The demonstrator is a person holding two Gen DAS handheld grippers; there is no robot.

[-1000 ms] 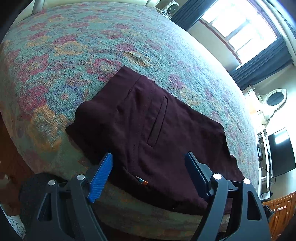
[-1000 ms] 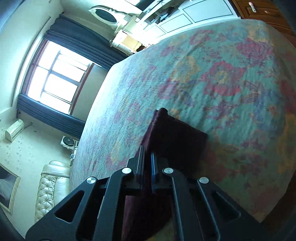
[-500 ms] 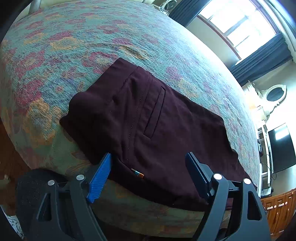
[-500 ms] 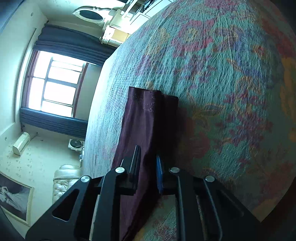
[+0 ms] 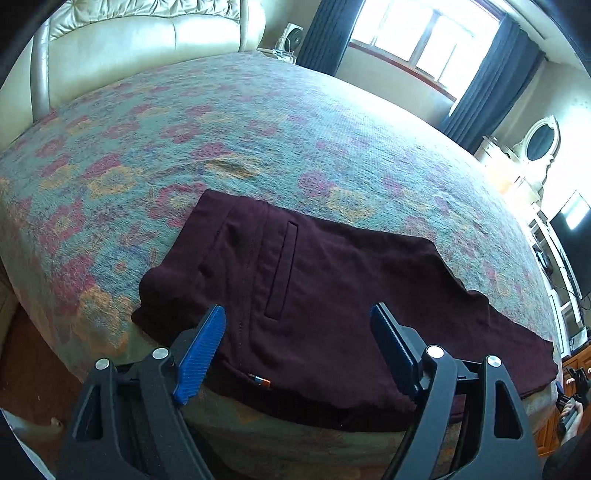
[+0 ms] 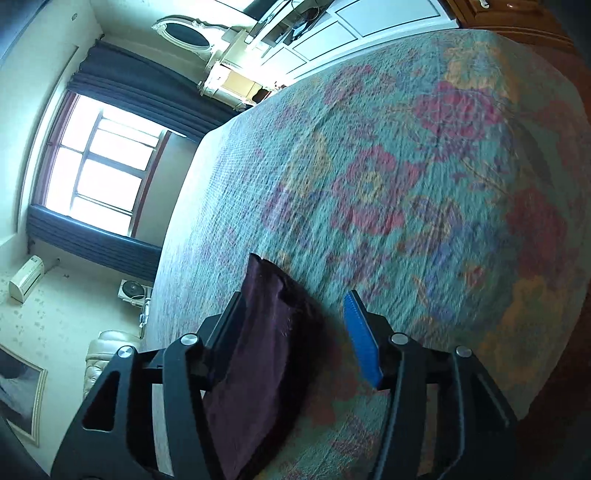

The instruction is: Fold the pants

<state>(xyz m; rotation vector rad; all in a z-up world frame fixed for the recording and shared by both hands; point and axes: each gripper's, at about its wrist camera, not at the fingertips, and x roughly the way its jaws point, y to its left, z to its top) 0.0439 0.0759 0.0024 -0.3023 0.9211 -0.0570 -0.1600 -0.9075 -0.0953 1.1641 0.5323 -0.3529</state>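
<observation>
Dark maroon pants (image 5: 332, 295) lie flat on a floral bedspread (image 5: 258, 129), near the bed's front edge, with a back pocket slit facing up. My left gripper (image 5: 297, 343) is open and empty, hovering just above the waist end of the pants. In the right wrist view the folded leg end of the pants (image 6: 266, 332) lies between the fingers of my right gripper (image 6: 295, 332), which is open and not gripping the cloth.
A cream leather headboard (image 5: 129, 37) stands at the far left of the bed. A window with dark curtains (image 5: 424, 33), a white dresser with oval mirror (image 5: 532, 147) and wooden cabinets (image 6: 517, 14) line the room. The bed's edge drops to a brown floor (image 5: 22, 369).
My right gripper has opened and let go of the pants' leg end, which now rests on the bed. My left gripper stayed open and tilted up, bringing the headboard into view.
</observation>
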